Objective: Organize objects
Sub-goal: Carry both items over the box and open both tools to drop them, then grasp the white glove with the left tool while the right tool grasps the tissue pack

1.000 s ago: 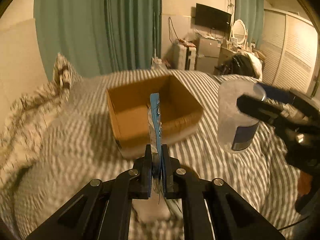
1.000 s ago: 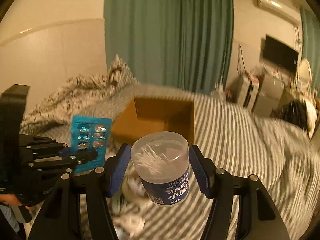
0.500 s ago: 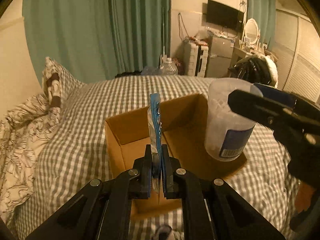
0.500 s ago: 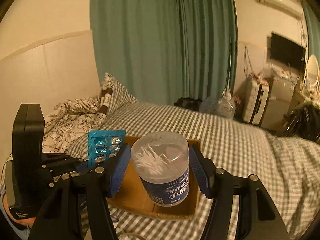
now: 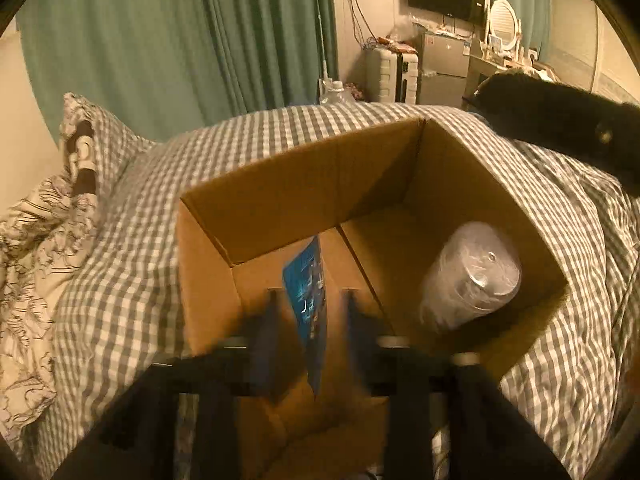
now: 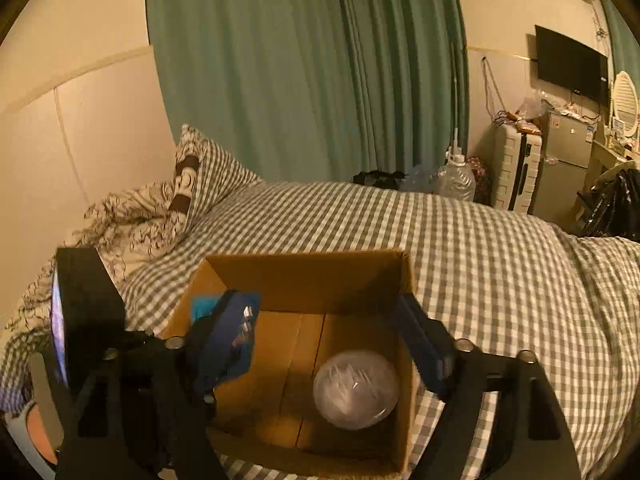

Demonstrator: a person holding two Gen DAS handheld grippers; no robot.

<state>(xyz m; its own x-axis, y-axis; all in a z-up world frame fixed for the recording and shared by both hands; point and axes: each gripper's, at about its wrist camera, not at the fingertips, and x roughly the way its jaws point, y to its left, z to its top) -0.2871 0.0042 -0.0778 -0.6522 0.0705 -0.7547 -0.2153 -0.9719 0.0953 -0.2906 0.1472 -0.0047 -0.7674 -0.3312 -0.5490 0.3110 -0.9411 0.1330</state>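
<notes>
An open cardboard box (image 5: 280,184) sits on the checked bed, also in the right wrist view (image 6: 304,276). A clear plastic jar of toothpicks (image 5: 472,276) stands inside its right part, also seen from above in the right wrist view (image 6: 355,394). My left gripper (image 5: 308,312) is open over the box's near edge; a blue blister pack (image 5: 307,300) stands loose between its spread fingers. My right gripper (image 6: 324,344) is open above the box, fingers either side of the jar and apart from it. The blue pack shows partly behind the left finger in the right wrist view (image 6: 200,306).
The checked bedspread (image 6: 480,248) surrounds the box. A patterned duvet and pillow (image 6: 160,208) lie at the left by the wall. Green curtains (image 6: 304,72), a suitcase (image 6: 516,168) and a small fridge (image 6: 564,160) stand beyond the bed. The right gripper's body (image 5: 560,124) crosses the left view's upper right.
Both grippers moved down over the box and opened. The jar left the right gripper and now stands in the box. The blue pack is no longer clamped by the left gripper.
</notes>
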